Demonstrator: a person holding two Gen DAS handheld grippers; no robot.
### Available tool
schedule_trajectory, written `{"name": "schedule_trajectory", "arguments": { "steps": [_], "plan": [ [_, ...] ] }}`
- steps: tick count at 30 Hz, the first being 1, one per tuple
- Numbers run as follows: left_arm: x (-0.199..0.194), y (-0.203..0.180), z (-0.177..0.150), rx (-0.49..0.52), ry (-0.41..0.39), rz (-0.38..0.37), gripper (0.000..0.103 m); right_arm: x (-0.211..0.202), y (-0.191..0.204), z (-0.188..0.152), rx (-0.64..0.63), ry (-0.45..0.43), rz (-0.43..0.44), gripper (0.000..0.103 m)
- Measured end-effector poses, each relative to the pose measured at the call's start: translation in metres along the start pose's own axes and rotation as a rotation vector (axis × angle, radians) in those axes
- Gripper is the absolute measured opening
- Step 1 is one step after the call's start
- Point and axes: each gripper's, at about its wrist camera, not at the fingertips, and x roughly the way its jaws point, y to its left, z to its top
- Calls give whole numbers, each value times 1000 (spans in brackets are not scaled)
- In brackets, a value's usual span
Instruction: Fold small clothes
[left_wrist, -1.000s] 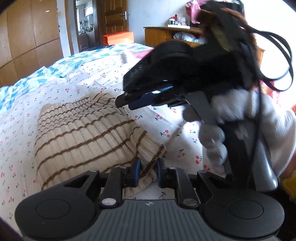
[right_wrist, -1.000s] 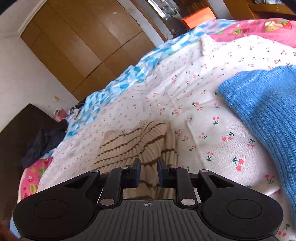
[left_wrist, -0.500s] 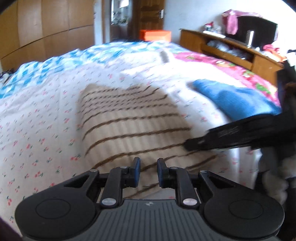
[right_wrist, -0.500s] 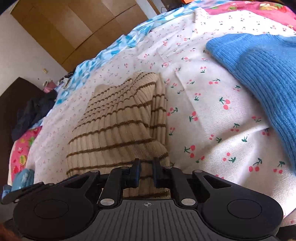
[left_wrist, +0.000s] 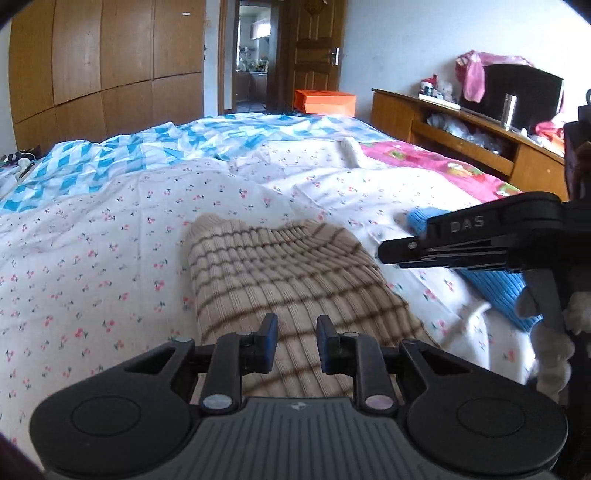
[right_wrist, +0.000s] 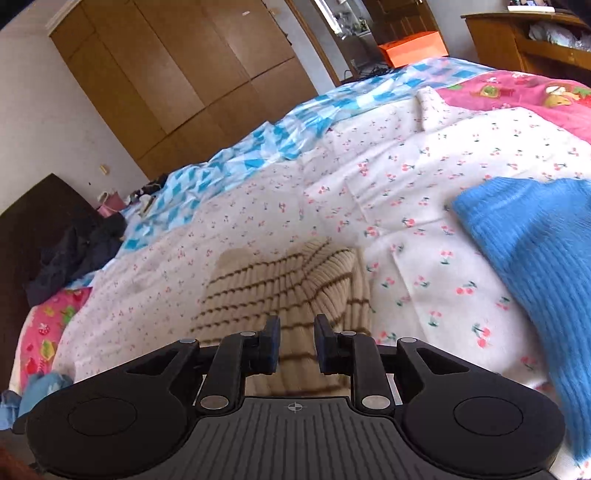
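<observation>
Beige striped knit garment (left_wrist: 288, 280) lies folded on the cherry-print bed sheet (left_wrist: 92, 258), a blue knit (right_wrist: 535, 258) beside it. It looks soft, light and stretchy; best taken at a corner or hem. Left hand-held gripper (left_wrist: 295, 345) and right hand-held gripper (right_wrist: 295, 343) hover above it, jaws opening, grasping nothing. No containers nearby.

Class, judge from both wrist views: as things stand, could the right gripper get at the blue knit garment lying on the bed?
Probably yes. The blue knit garment lies uncovered on the cherry-print sheet, just right of the right gripper, whose opening jaws hold nothing; nothing lies between.
</observation>
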Motion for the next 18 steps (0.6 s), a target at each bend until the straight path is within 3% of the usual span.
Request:
{"name": "schedule_trajectory", "arguments": {
  "steps": [2, 3, 4, 7, 12, 18],
  "plan": [
    [17, 4, 6, -19, 12, 12, 27, 23, 0, 3, 0, 10, -10, 22],
    [24, 6, 7, -28, 23, 18, 27, 34, -1, 2, -9, 4, -50, 19],
    [31, 8, 7, -35, 35, 23, 27, 42, -5, -1, -23, 3, -100, 9],
    [38, 9, 2, -40, 47, 5, 28, 52, -18, -13, -93, 5, -191, 1],
    [39, 2, -9, -8, 54, 7, 32, 45, -36, -17, -21, 12, -177, 1],
    [29, 5, -9, -51, 59, 22, 32, 34, -35, -15, 13, -23, -135, 2]
  ]
}}
